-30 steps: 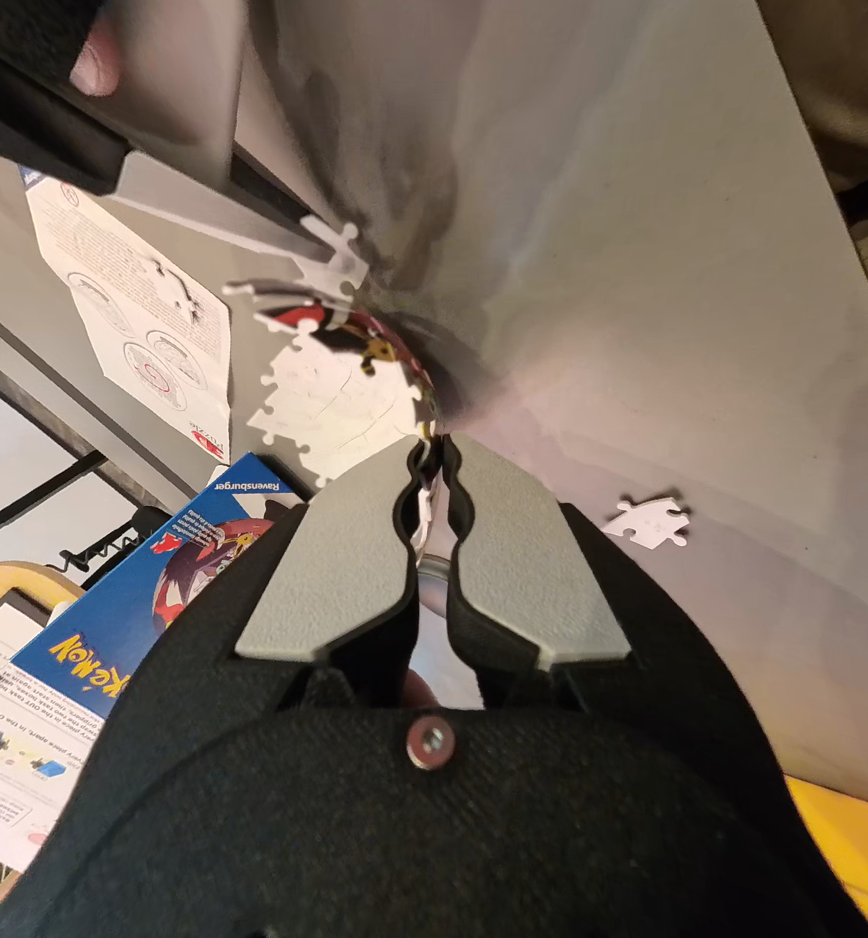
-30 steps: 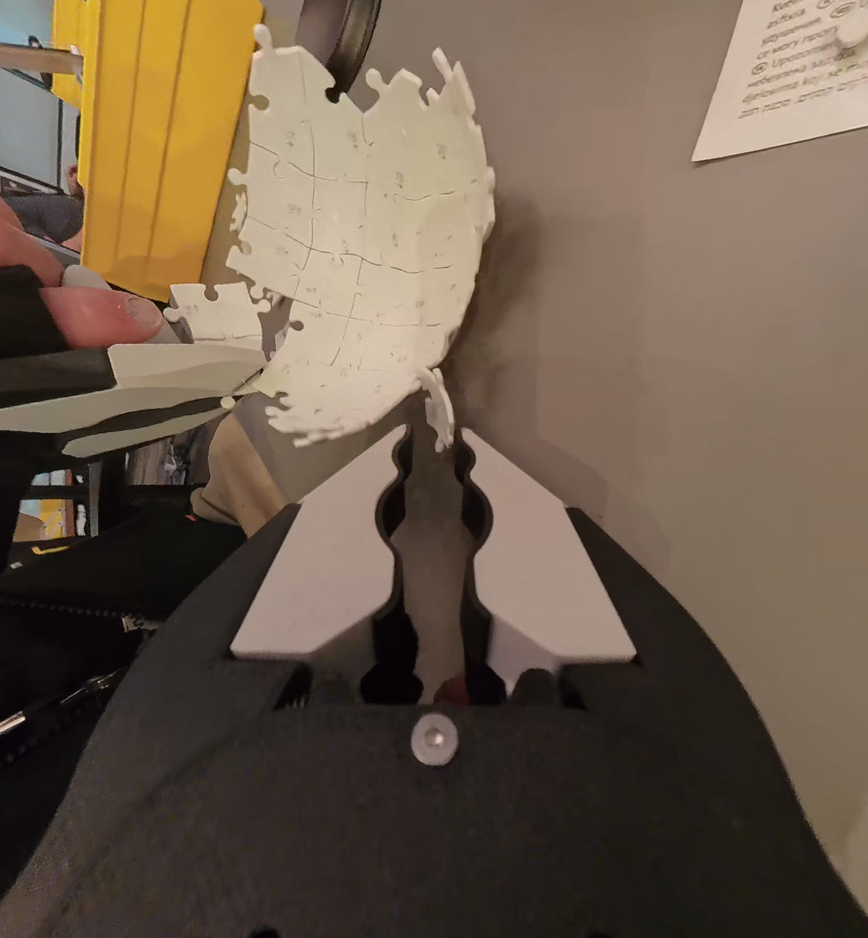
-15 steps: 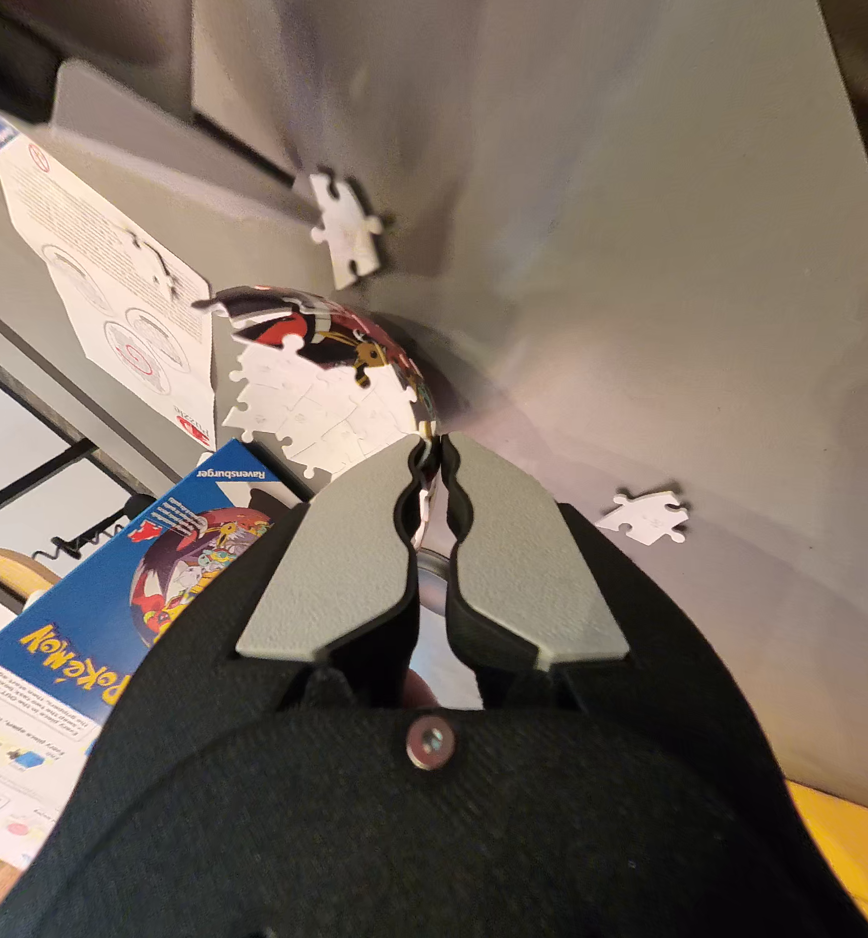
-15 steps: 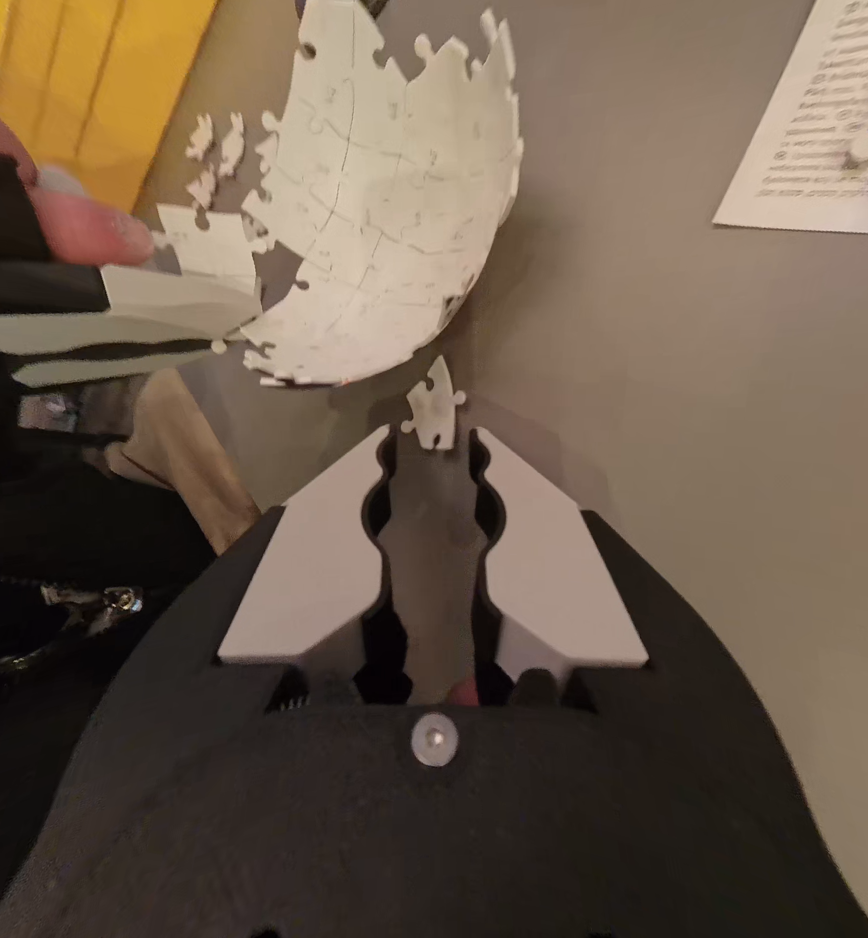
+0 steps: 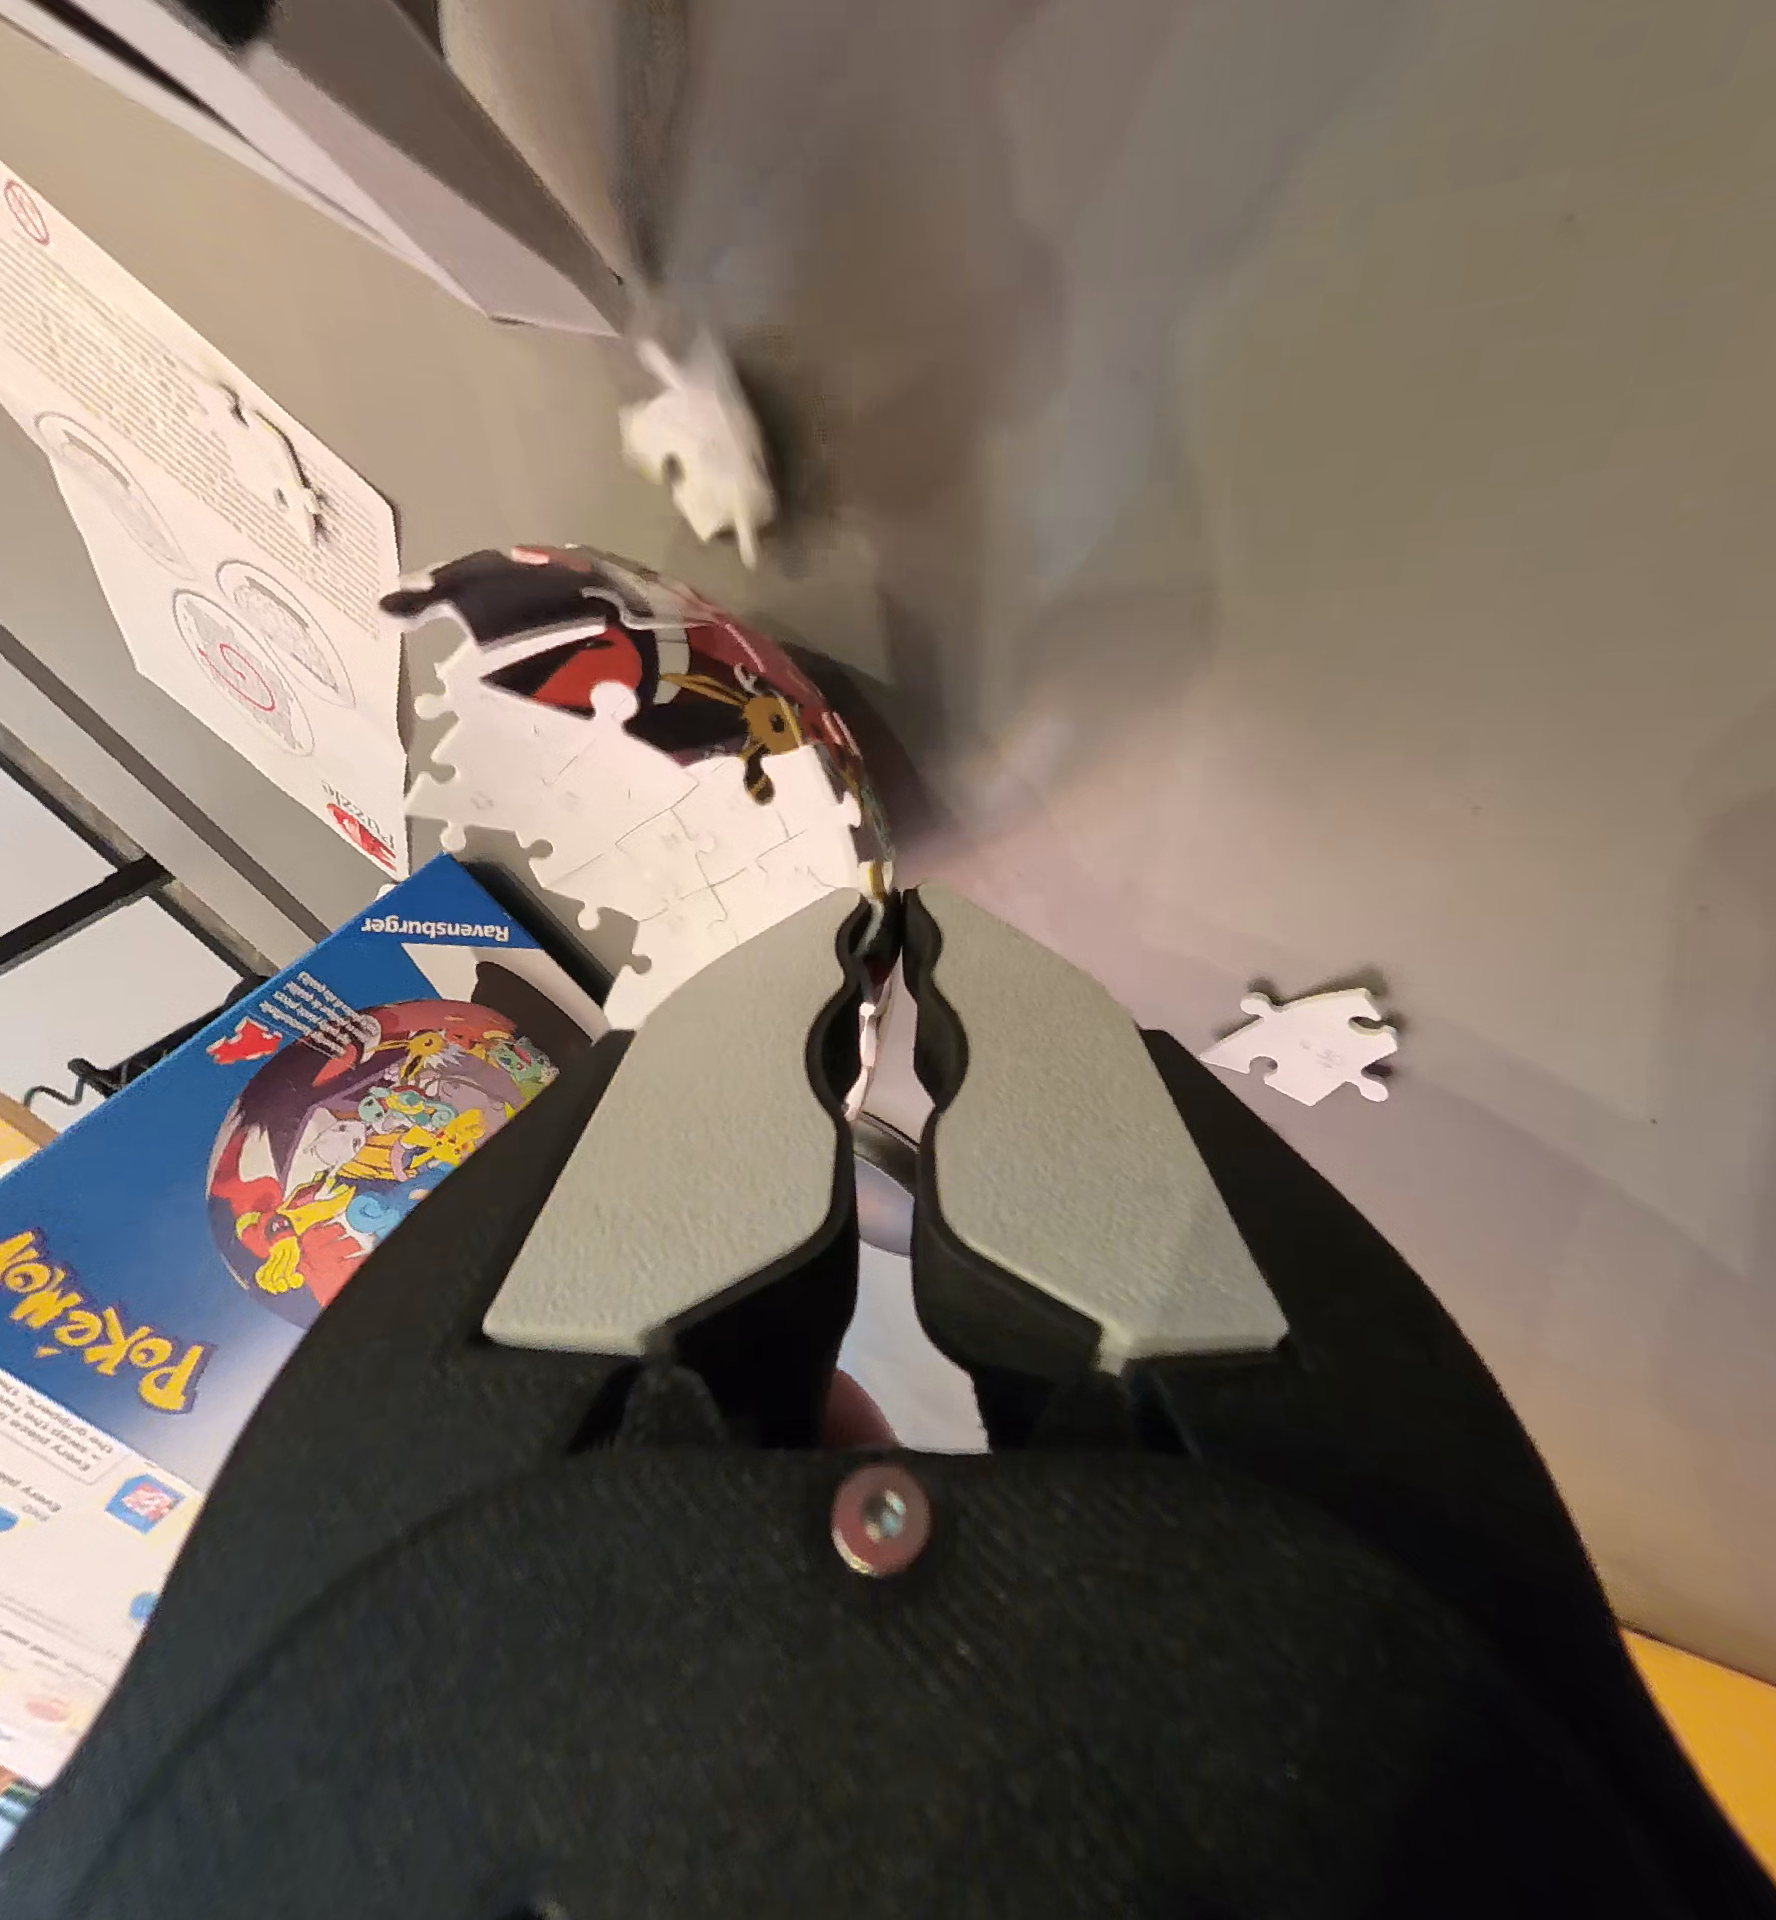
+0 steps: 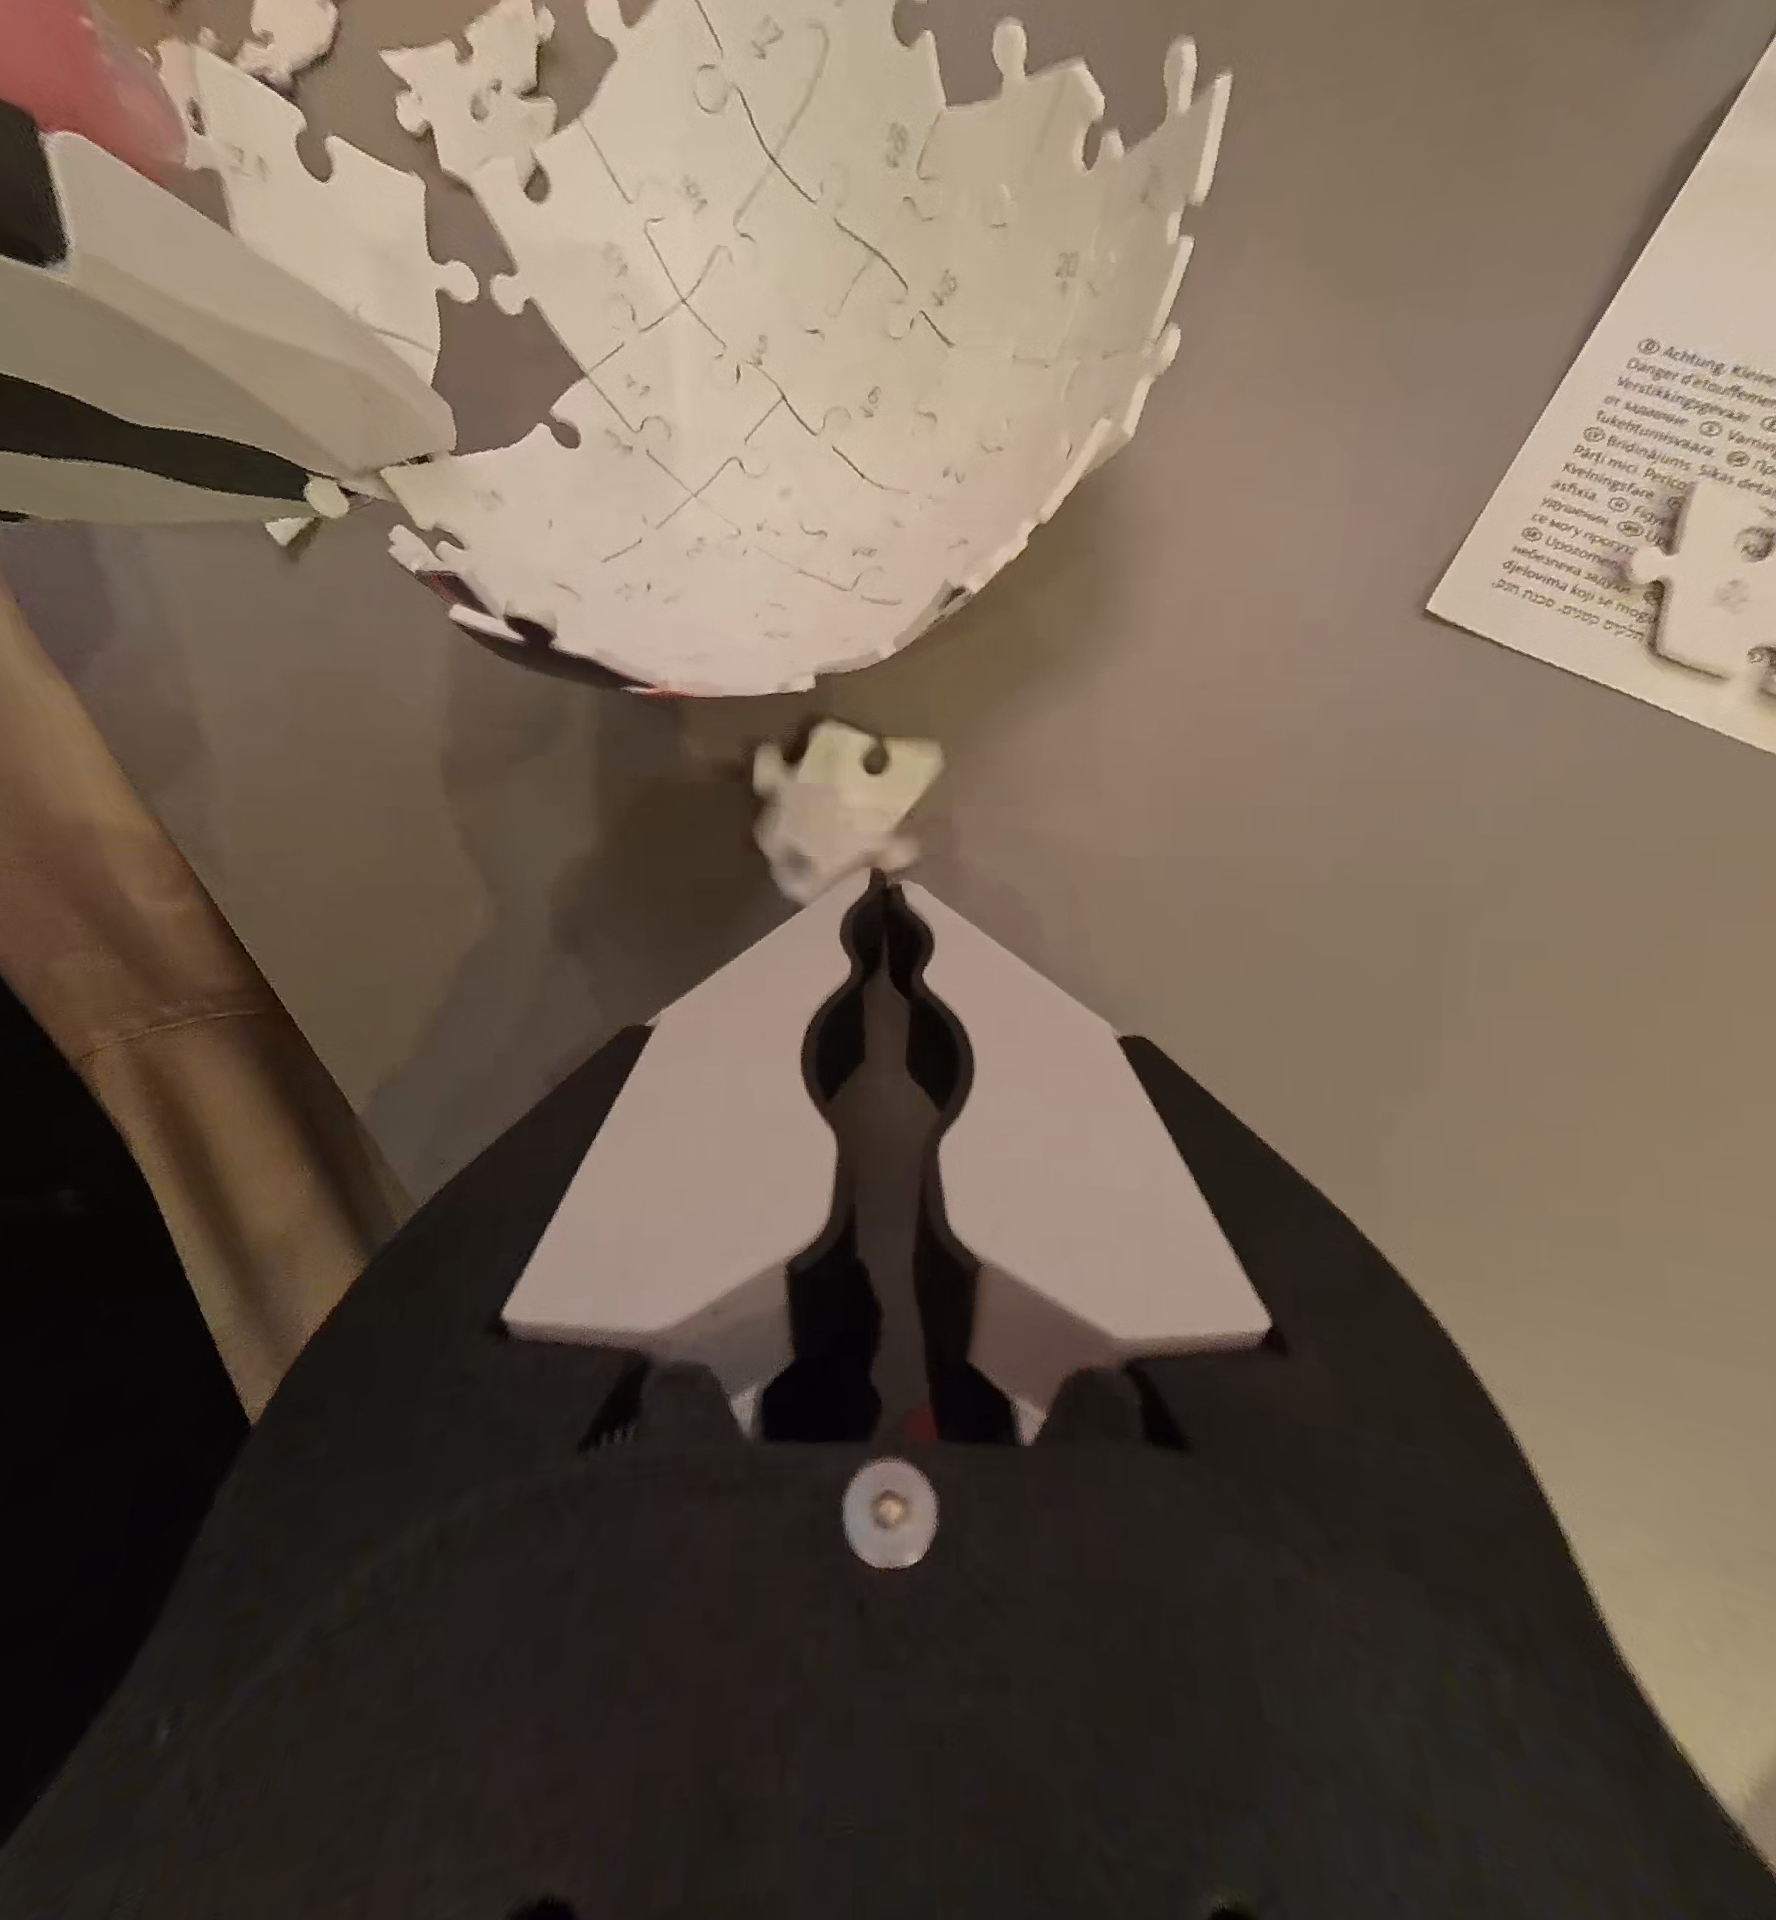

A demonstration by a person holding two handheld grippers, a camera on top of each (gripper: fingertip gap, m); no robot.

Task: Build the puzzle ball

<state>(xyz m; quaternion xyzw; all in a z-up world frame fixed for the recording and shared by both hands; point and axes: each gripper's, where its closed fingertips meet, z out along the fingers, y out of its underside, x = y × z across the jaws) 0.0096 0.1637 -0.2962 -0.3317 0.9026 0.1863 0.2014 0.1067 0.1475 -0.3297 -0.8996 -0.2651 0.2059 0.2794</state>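
The half-built puzzle ball, white inside and printed outside, is held above the grey table. My left gripper is shut on the ball's rim. In the right wrist view the ball shows its white inside, and the left gripper pinches its edge from the left. My right gripper has its jaws closed on the near edge of a loose white puzzle piece, just below the ball. That piece looks blurred in the left wrist view.
A loose piece lies on the table to the right. The blue puzzle box and an instruction sheet lie to the left. The sheet carries another piece. A few more pieces lie far off. My hands' fingertips stand some 11 centimeters from each other.
The right gripper's jaws were open around the loose piece and have closed on it. The left gripper keeps hold of the ball, which has turned slightly.
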